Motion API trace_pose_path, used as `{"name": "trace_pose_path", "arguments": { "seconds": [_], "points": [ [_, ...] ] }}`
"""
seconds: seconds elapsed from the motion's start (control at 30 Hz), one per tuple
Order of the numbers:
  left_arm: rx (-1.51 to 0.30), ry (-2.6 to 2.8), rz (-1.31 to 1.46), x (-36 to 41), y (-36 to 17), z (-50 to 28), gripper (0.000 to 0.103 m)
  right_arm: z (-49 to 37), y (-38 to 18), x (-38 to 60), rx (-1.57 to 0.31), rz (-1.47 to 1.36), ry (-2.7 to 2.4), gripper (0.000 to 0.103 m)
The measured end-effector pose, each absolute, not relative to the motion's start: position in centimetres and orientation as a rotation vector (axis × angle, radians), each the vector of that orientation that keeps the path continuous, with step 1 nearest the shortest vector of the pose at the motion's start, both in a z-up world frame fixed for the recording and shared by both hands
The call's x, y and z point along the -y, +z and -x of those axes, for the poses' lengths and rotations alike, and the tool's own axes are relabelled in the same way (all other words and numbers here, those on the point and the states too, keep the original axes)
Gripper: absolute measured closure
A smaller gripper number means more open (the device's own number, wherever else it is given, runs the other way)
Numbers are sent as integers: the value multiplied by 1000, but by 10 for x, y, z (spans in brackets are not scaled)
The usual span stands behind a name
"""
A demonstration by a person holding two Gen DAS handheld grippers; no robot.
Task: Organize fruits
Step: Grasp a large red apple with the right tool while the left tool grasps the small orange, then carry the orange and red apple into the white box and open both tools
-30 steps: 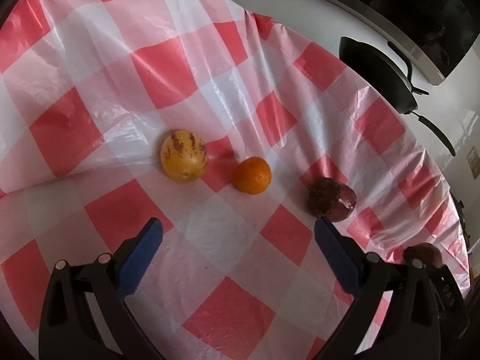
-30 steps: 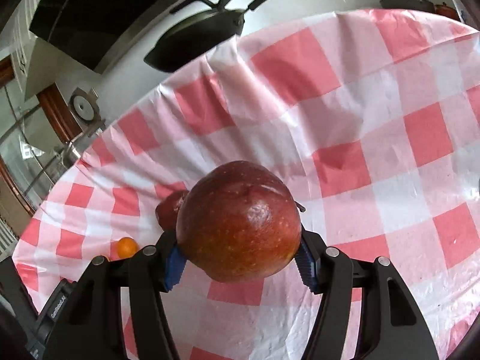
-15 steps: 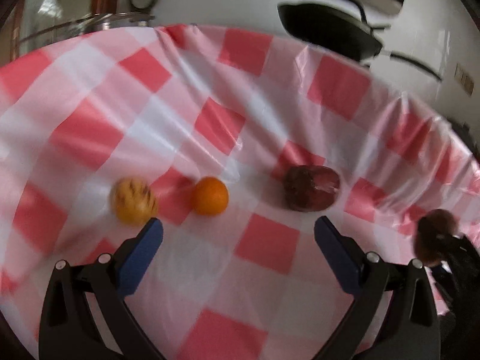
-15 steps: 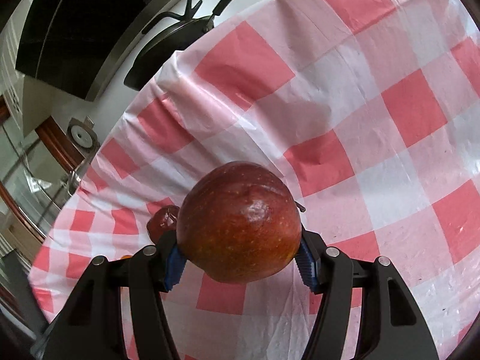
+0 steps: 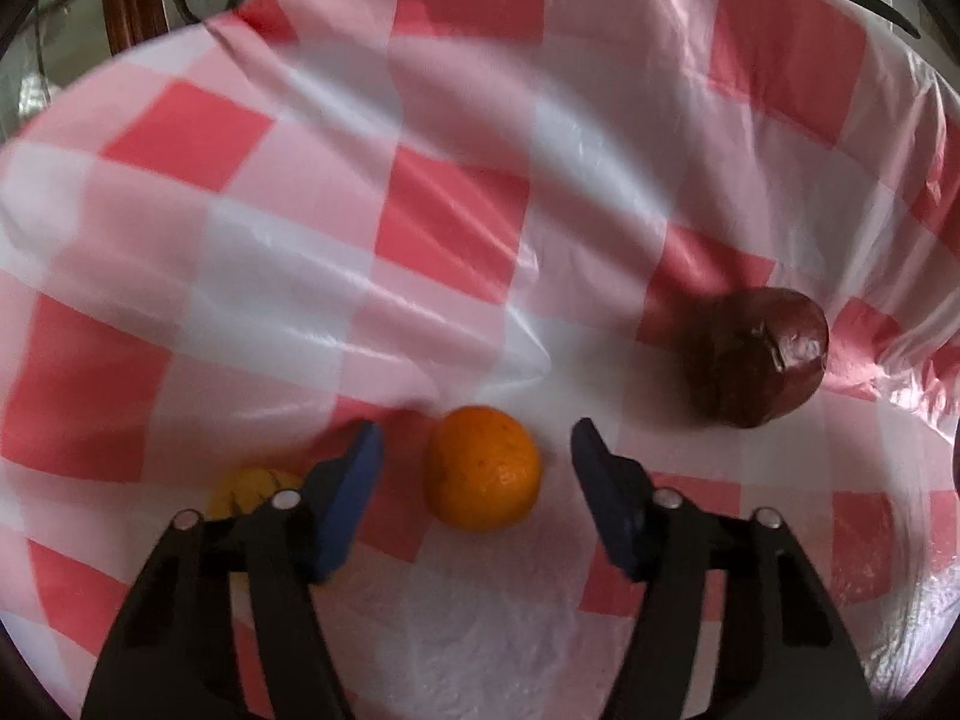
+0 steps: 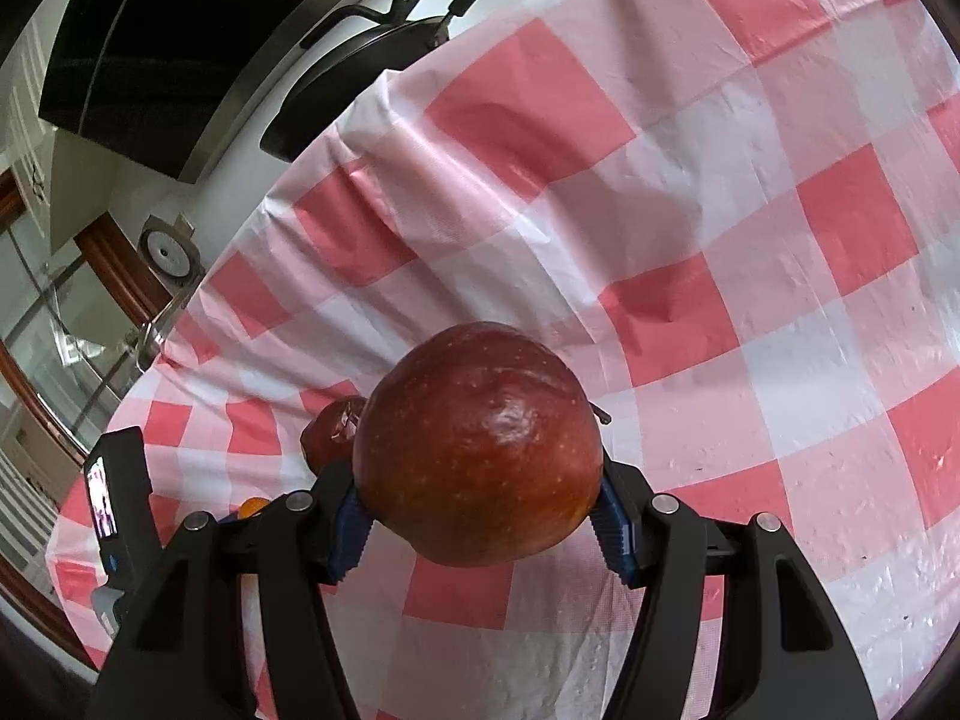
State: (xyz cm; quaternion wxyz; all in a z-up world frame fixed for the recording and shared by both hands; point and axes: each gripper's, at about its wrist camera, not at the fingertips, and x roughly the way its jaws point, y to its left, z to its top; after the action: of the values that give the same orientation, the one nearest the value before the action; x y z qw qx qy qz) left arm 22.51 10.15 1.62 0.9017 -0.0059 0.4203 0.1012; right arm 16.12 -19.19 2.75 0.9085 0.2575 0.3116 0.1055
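In the left wrist view, my left gripper (image 5: 477,450) is open with its blue pads on either side of a small orange (image 5: 482,468) on the red-checked tablecloth (image 5: 450,228), not touching it. A yellow speckled fruit (image 5: 252,489) lies partly hidden behind the left finger. A dark red apple (image 5: 756,357) rests to the right. In the right wrist view, my right gripper (image 6: 480,516) is shut on a large red apple (image 6: 477,444), held above the cloth. The dark red apple (image 6: 333,432) and a sliver of the orange (image 6: 252,505) show behind it.
A black frying pan (image 6: 360,78) sits on the white counter beyond the cloth's far edge. A round metal dial (image 6: 165,252) stands at the left edge. The left gripper's body (image 6: 120,498) shows at the lower left of the right wrist view.
My left gripper has moved down and forward, so the orange now lies between its open pads and the yellow fruit is behind the left finger. My right gripper still holds the red apple.
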Motion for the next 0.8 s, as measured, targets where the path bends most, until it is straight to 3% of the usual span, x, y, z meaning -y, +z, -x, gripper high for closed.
{"name": "trace_pose_path", "arguments": {
  "seconds": [0.1, 0.3, 0.5, 0.63, 0.8],
  "points": [
    [-873, 207, 16, -103, 15, -225, 42, -161, 27, 192, -645, -538, 219, 42],
    [-871, 215, 1, -106, 16, -222, 61, -160, 27, 192, -647, -540, 216, 42],
    [-886, 217, -38, -100, 13, -224, 61, -162, 27, 190, -657, -533, 219, 42],
    [-876, 207, -99, -85, 13, -222, 67, -162, 26, 189, -659, -536, 219, 42],
    [-790, 130, 9, -80, 37, -186, 68, -162, 26, 187, -656, -527, 222, 42]
  ]
}}
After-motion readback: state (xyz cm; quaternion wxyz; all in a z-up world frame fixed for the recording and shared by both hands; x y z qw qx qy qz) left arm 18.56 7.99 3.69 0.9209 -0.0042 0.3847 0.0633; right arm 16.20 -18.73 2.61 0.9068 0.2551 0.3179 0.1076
